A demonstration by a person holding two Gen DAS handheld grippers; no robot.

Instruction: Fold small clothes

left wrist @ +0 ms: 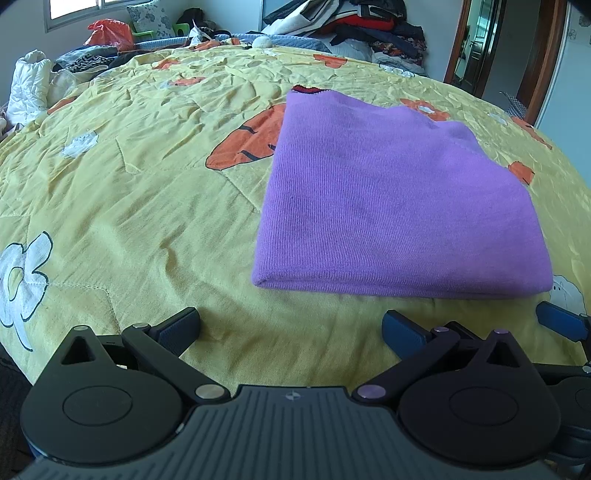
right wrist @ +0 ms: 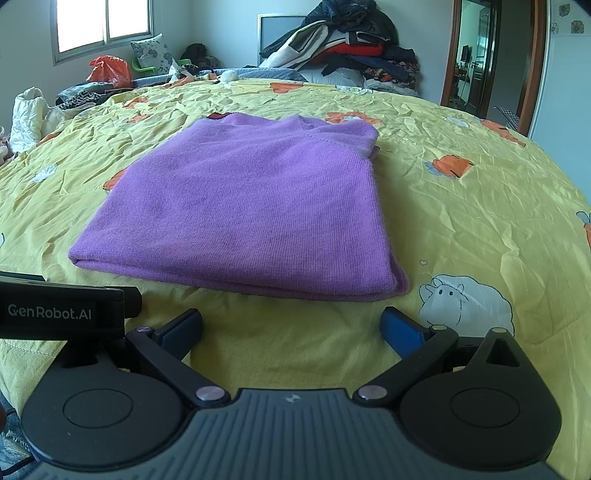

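While both grippers hang low over the near edge of the bed, the purple sweater (right wrist: 240,210) lies folded into a flat rectangle on the yellow quilt (left wrist: 129,192), thick fold edge facing the cameras. Left gripper (left wrist: 291,328) has fingers spread wide, nothing between them, tips short of the sweater's near-left corner; sweater sits ahead and to its right. Right gripper (right wrist: 291,326) also spread wide and empty, centred just in front of the sweater's near edge, not touching it. In the left wrist view a blue fingertip of the right gripper shows at the right margin. In the right wrist view the left gripper's body, marked GenRobot.AI, shows at the left edge. A red strip pokes out at the sweater's far-left corner. Quilt is wrinkled, printed with orange carrots and white flowers; sheep print (right wrist: 465,306) just right of the sweater's near-right corner. Clothes pile (right wrist: 351,48) sits at the far wall, orange bag (right wrist: 109,70) near the window (right wrist: 103,26), doorway (right wrist: 480,59) at far right.
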